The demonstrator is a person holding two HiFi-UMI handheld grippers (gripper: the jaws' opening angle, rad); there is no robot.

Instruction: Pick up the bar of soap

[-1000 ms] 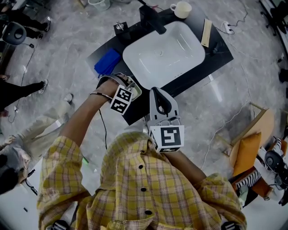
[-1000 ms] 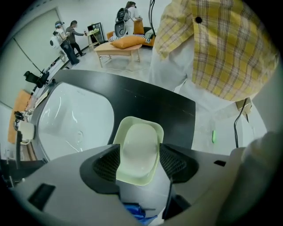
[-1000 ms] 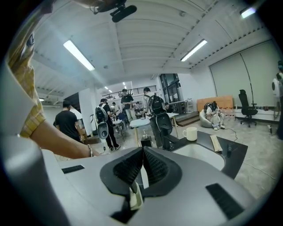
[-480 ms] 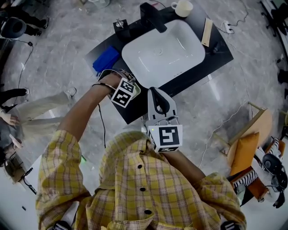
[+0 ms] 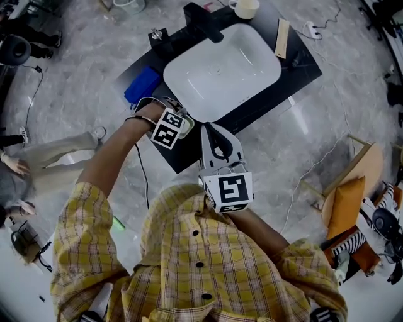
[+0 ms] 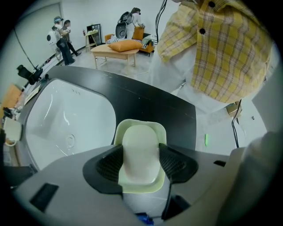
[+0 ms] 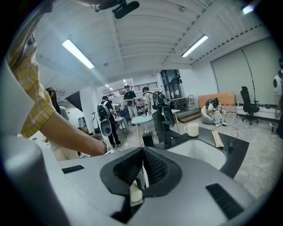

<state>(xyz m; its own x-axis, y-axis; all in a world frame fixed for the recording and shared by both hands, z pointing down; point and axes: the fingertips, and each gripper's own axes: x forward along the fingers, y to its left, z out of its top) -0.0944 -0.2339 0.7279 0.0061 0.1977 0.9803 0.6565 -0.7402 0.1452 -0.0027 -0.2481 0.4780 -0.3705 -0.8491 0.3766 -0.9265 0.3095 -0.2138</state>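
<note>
Bystanders' legs at the left have shifted across the grey marble floor. The left gripper sits at the black counter's near corner, beside the white sink.

Left gripper view: its jaws pinch the bar of soap, which lies in a pale-green dish.

Right gripper view: the right gripper is pressed together, facing a busy workshop.

A black counter stands on the grey marbled floor, with 1 white basin set into it. On the counter lie a blue cloth, a cup, a wooden strip, a black faucet and a pale green dish holding the bar of soap.
</note>
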